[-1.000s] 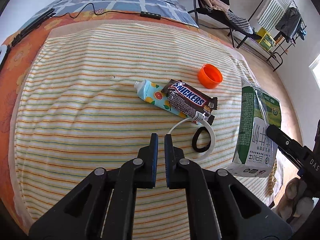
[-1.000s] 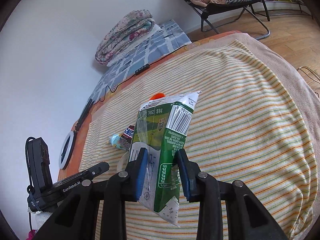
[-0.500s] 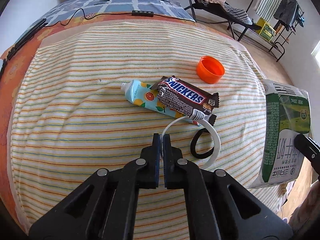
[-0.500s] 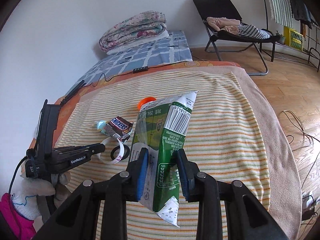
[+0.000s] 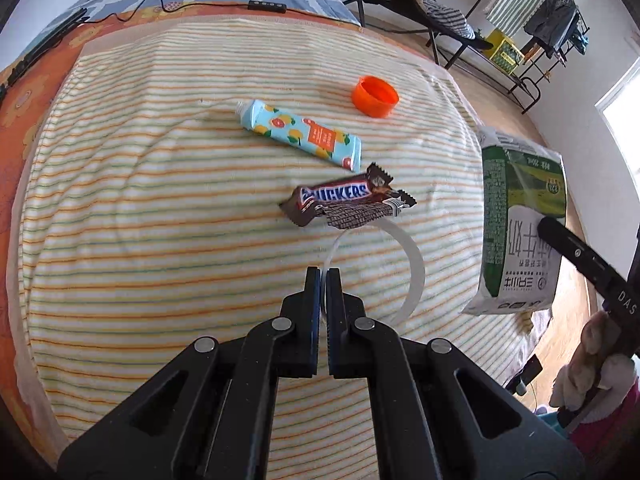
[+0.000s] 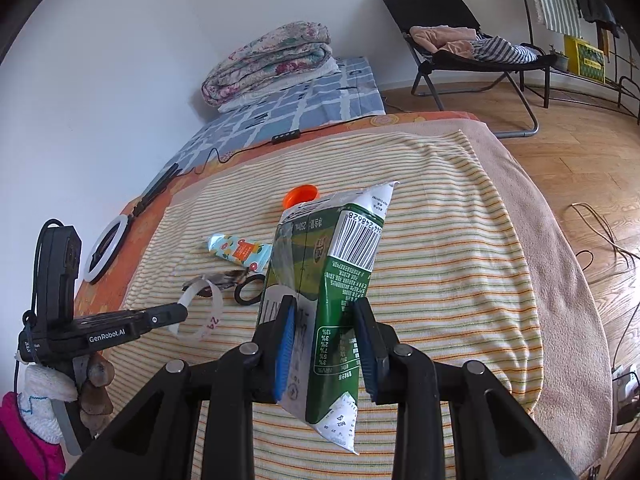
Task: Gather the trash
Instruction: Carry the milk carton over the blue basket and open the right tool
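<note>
My left gripper (image 5: 323,276) is shut on a thin white plastic ring (image 5: 414,264), lifting it off the striped blanket; the ring also shows in the right wrist view (image 6: 204,308). A Snickers wrapper (image 5: 344,200) hangs at the ring's far edge. My right gripper (image 6: 326,312) is shut on a green and white milk carton (image 6: 332,280), held upright above the bed; it also shows in the left wrist view (image 5: 520,224). On the blanket lie a light-blue fruit-print tube (image 5: 300,134), an orange cap (image 5: 375,96) and a black ring (image 6: 249,289).
The striped blanket (image 5: 140,220) covers the bed. A power strip and cable (image 5: 266,5) lie at its far edge, with a folded quilt (image 6: 268,60) beyond. A ring light (image 6: 105,249) lies at the left edge. A folding chair (image 6: 460,48) stands on the wooden floor.
My left gripper closed on the white ring and raised it; the Snickers wrapper slid off the tube and came along, leaving the tube uncovered. The right gripper kept holding the carton.
</note>
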The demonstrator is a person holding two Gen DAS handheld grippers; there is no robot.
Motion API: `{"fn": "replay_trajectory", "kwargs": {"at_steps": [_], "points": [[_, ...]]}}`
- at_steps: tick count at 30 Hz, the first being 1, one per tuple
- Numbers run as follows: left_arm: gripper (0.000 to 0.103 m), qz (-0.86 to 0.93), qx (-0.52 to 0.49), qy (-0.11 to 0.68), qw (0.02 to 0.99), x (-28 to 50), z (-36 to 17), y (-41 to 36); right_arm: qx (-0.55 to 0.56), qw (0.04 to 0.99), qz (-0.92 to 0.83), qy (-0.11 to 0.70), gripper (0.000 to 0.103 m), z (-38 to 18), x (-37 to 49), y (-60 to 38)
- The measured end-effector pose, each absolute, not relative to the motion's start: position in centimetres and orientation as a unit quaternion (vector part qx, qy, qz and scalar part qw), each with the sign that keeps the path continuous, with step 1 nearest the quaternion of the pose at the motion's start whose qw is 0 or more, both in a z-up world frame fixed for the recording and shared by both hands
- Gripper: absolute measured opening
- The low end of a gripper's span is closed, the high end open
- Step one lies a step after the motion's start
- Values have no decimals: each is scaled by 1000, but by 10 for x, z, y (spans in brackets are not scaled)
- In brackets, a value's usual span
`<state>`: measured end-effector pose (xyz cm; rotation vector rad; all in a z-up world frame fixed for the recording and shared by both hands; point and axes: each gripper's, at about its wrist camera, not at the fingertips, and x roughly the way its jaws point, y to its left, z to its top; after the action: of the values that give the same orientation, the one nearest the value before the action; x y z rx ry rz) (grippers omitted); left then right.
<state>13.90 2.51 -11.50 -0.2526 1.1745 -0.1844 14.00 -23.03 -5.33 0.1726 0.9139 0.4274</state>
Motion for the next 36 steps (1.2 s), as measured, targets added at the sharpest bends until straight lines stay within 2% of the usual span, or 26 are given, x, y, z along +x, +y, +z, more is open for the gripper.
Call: {"fn": "replay_trajectory", "kwargs": {"at_steps": [4, 12, 28, 36], "points": [[0, -87, -113, 579, 803, 115, -132, 24, 72, 868, 213, 443, 29, -58, 133, -223], [0, -94, -102, 578, 804, 70, -125, 22, 74, 860, 235, 447, 29, -62, 118, -208], [0, -92, -72, 516, 849, 1, -70, 18, 46, 854, 261, 447, 29, -45, 54, -200], [0, -87, -55, 501, 860, -41, -62, 13, 31, 844, 274, 459, 29, -46, 3, -210]]}}
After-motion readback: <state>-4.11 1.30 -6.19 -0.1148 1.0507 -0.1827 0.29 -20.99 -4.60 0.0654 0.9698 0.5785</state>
